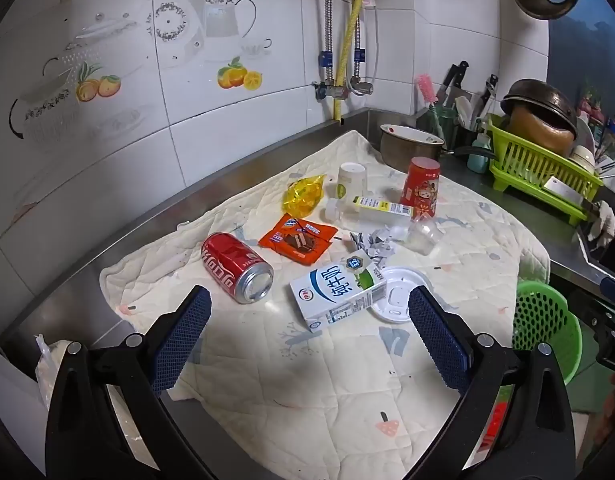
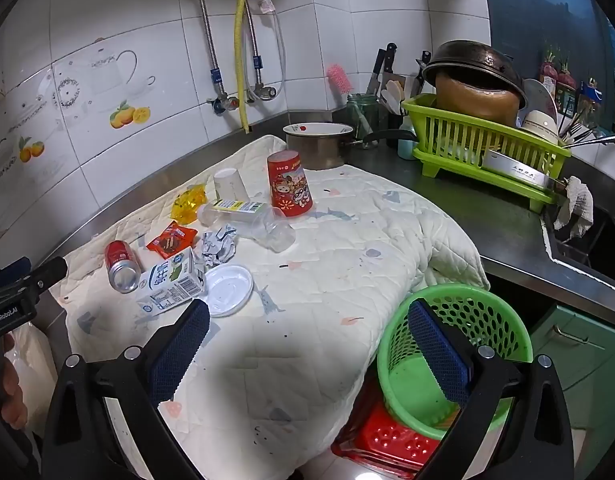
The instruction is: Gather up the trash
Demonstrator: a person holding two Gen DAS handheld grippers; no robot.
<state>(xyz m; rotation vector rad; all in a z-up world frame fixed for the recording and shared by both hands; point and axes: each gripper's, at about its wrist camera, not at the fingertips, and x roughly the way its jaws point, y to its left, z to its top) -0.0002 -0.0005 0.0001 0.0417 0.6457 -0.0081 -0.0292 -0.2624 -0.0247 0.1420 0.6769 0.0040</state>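
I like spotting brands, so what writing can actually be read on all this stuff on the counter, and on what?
"GenRobot.AI": on the left gripper, seen from the right wrist.
"纯牛奶": large blue characters on the milk carton.
Coca-Cola's Chinese script: white on the red can; individual characters not clear.
Orange snack wrapper, clear bottle's label, red cup: print too small or blurred.

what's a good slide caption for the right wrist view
Open right gripper above the quilted mat, green basket at the counter edge, litter uncollected.
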